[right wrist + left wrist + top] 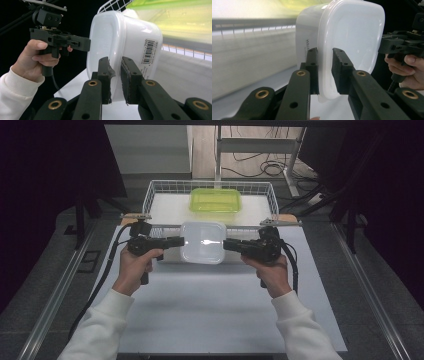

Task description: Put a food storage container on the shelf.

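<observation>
Spanning the far half of the desk (220, 320), a wire basket (155, 195) holds a green container (215, 200). White lidded container (202, 242) hangs above the desk just before the basket's near rim, pinched at opposite rims: left tongs (181, 241) clamp one edge, right tongs (226, 244) the other.
</observation>
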`<control>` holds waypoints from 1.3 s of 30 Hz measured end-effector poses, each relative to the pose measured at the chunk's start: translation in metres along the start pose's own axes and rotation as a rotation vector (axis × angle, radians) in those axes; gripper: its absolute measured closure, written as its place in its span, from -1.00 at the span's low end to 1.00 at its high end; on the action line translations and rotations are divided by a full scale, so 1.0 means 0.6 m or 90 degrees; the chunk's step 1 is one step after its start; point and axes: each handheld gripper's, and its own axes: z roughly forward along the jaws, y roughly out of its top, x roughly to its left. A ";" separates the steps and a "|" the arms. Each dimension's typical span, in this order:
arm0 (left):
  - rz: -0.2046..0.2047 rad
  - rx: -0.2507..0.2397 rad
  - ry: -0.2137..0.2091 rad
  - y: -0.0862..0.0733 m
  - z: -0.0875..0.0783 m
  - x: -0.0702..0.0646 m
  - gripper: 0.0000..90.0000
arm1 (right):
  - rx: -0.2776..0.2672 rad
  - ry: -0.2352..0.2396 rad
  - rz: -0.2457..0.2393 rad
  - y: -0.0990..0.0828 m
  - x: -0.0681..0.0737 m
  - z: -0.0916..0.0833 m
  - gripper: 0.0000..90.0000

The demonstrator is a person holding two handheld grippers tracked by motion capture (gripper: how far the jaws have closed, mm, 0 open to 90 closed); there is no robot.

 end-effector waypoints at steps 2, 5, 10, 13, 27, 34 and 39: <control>0.004 -0.002 0.000 0.006 -0.003 -0.003 0.69 | -0.002 0.000 -0.004 0.006 0.003 -0.002 0.72; 0.008 -0.007 0.001 0.015 -0.008 -0.009 0.69 | -0.003 -0.001 -0.010 0.017 0.007 -0.005 0.72; 0.019 -0.016 0.000 0.036 -0.016 -0.020 0.69 | -0.013 0.002 -0.016 0.038 0.014 -0.012 0.72; 0.027 -0.016 0.003 0.050 -0.020 -0.026 0.69 | -0.019 0.003 -0.021 0.050 0.016 -0.015 0.72; 0.048 -0.034 0.000 0.109 -0.022 -0.046 0.69 | -0.040 -0.001 -0.027 0.104 0.018 -0.033 0.73; 0.054 -0.037 -0.003 0.140 -0.018 -0.057 0.70 | -0.048 0.000 -0.030 0.131 0.009 -0.044 0.73; 0.056 -0.040 0.001 0.166 -0.013 -0.058 0.70 | -0.050 -0.004 -0.031 0.154 0.002 -0.046 0.73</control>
